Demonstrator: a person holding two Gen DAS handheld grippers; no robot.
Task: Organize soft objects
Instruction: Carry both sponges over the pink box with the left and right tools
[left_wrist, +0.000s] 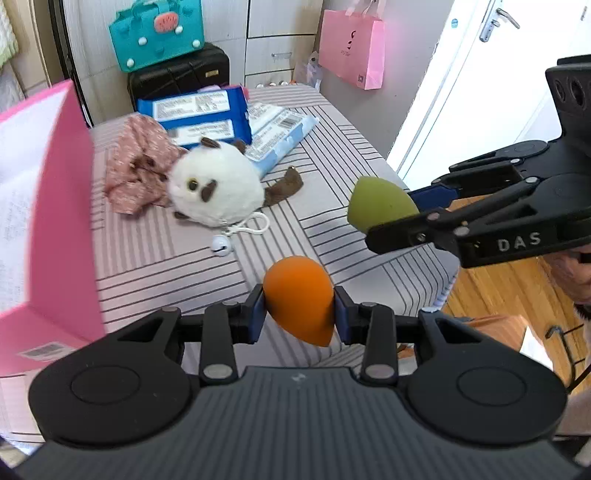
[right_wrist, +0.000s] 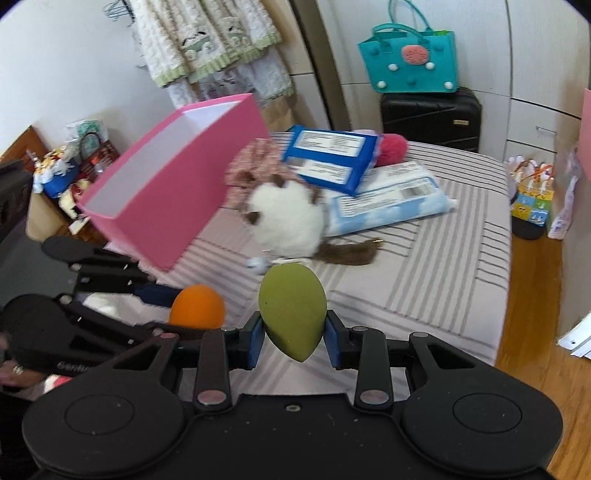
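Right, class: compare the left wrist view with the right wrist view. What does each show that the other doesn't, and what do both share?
Only the left wrist view shows the white door and pink paper bag. Only the right wrist view shows the hanging curtains and red fluffy ball. Both share the pink box, white plush toy, orange sponge in the left gripper and green sponge in the right gripper.

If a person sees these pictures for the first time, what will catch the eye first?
Two teardrop-shaped foam sponges held above the striped bed: an orange one in the left gripper, a green one in the right gripper. Behind them lie a fluffy white plush toy and a large open pink box.
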